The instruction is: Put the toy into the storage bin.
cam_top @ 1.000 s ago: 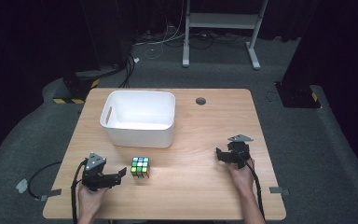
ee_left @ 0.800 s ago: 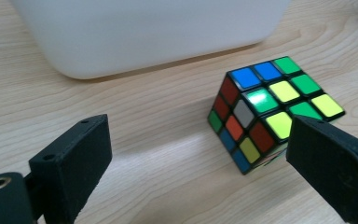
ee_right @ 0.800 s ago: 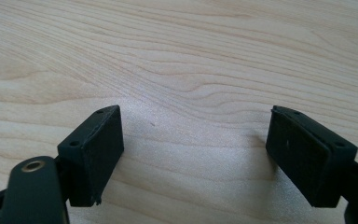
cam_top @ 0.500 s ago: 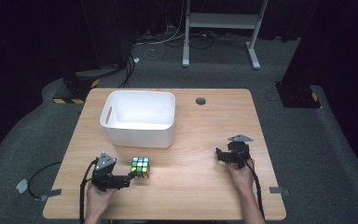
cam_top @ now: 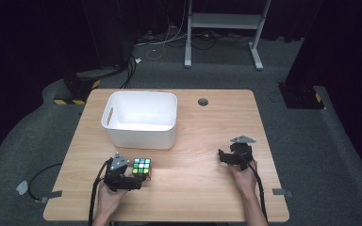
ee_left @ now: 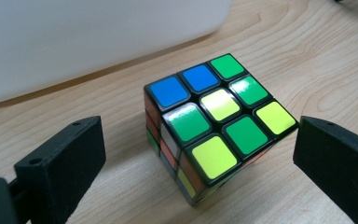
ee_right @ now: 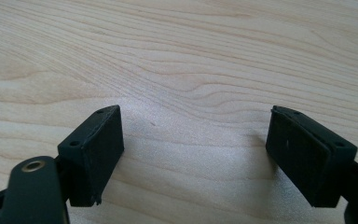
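The left gripper [cam_top: 139, 179] sits at the near left of the tabletop [cam_top: 202, 136], its jaws spread wide on either side of the puzzle cube [cam_top: 141, 167]; they have just been opening, and the cube stands between them without either pad pressing on it. In the left gripper view the cube [ee_left: 219, 128] rests flat on the wood, turned a little so one corner points toward the camera, with a clear gap to the left jaw and the right jaw just beside its far corner. The white bin [cam_top: 141, 117] stands just behind the cube, empty as far as I can see. This looks like the approach before a grasp, likely with the bin as the goal. The next move, I'd judge, calls for easing the gripper forward a touch so the pads line up with two opposite faces instead of a corner, then closing squarely. The right gripper [cam_top: 224, 157] lies idle on the near right, jaws released over bare wood, well apart from the cube
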Tool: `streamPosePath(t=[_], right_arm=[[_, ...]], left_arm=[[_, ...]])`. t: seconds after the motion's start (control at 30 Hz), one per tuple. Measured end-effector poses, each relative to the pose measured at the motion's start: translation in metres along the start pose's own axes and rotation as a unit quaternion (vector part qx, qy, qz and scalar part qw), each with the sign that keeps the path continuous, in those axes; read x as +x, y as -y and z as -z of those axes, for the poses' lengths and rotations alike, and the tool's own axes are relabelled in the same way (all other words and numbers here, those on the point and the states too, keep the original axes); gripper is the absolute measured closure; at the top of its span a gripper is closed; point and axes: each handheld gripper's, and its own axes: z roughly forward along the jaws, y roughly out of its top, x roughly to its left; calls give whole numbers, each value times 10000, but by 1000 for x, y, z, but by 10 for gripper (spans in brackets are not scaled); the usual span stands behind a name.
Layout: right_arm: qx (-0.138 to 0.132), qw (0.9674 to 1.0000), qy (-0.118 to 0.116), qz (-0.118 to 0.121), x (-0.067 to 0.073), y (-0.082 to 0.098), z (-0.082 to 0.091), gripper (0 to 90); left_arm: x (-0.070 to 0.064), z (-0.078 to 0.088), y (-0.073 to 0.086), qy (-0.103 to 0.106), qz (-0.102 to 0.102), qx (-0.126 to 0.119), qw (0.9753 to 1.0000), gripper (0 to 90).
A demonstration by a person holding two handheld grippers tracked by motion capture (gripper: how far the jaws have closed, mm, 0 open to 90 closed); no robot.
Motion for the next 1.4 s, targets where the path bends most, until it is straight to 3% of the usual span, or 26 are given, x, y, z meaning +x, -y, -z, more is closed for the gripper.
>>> streamPosePath(t=[0.4,0.73,1.03,1.4], right_arm=[[4,10000,19,-31,1,0,0,191],[0,10000,25,-22,1,0,0,191],[3,10000,26,-19,1,0,0,192],[4,10000,27,-31,2,1,1,192]], left_arm=[[-4,-12,-2,-12,-96,-107,9999,22],[-6,-22,1,-28,-124,-56,9999,33],[-9,-31,1,-139,-108,-75,9998,76],[-15,-39,4,-418,-251,-24,9988,153]])
